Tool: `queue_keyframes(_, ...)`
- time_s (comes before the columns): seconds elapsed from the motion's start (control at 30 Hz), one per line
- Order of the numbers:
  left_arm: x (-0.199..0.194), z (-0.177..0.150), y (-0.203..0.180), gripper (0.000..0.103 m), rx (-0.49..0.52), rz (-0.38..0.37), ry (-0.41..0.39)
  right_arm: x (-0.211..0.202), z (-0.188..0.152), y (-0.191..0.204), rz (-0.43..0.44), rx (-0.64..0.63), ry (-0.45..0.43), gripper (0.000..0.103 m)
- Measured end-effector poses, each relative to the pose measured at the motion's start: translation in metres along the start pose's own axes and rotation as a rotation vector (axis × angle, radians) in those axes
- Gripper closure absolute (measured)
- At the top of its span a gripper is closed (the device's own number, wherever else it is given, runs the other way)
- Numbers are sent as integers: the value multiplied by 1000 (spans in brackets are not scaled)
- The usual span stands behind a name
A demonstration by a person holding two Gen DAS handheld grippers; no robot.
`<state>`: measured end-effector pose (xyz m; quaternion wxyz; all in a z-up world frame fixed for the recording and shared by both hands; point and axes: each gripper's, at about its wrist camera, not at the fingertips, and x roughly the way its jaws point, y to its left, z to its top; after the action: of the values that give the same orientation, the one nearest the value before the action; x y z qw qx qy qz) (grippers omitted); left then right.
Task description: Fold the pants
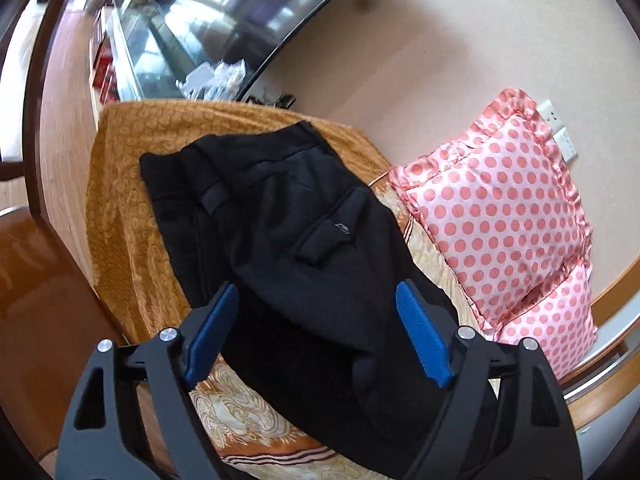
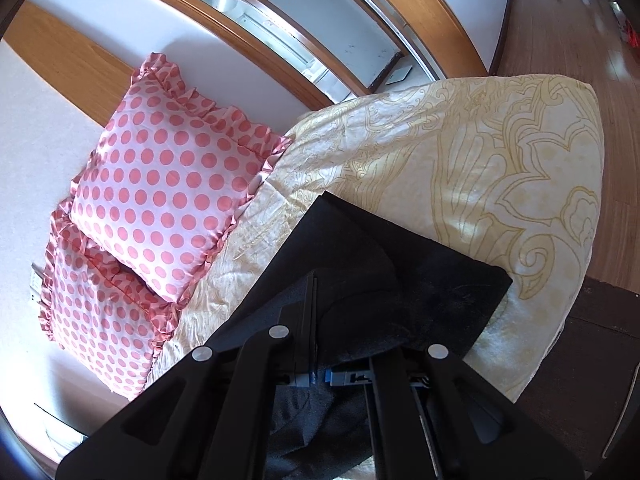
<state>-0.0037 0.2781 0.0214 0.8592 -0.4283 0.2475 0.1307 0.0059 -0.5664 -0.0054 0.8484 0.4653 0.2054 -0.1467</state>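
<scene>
Black pants (image 1: 288, 220) lie on a bed with a gold patterned cover (image 1: 128, 184), waistband at the far end, a flap pocket showing. My left gripper (image 1: 316, 316) is open above the pants, its blue pads (image 1: 212, 332) spread wide and holding nothing. In the right wrist view the leg end of the pants (image 2: 432, 276) drapes over the cream and gold cover (image 2: 500, 152). My right gripper (image 2: 320, 312) is shut on the black cloth, which covers the finger on the right.
Two pink polka-dot pillows (image 1: 500, 212) lean against the wall at the head of the bed; they also show in the right wrist view (image 2: 168, 176). A wooden headboard frame (image 2: 248, 36) runs behind. Wood floor (image 2: 560, 20) lies beyond the bed edge.
</scene>
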Motion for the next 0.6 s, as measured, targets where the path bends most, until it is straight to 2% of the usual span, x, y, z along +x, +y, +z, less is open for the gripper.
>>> queue_keyframes(0.17,10,16,8,35,-68,-7,11,2,0,0,-3,1,2,101)
queue_keyframes(0.23,14,20,12,44,-92,-2,12,3,0,-1,-3,5,4,101)
queue_keyframes(0.27,16,21,13,53,-94,5,11,3,0,-1,-4,5,5,101)
queue_keyframes(0.3,16,24,14,67,-85,13,4,4,0,-1,-5,5,6,101)
queue_keyframes(0.4,15,29,13,81,-38,24,-6,6,2,0,-4,3,-1,101)
queue_keyframes(0.6,-10,29,9,85,33,31,-38,-5,13,8,48,11,-40,101)
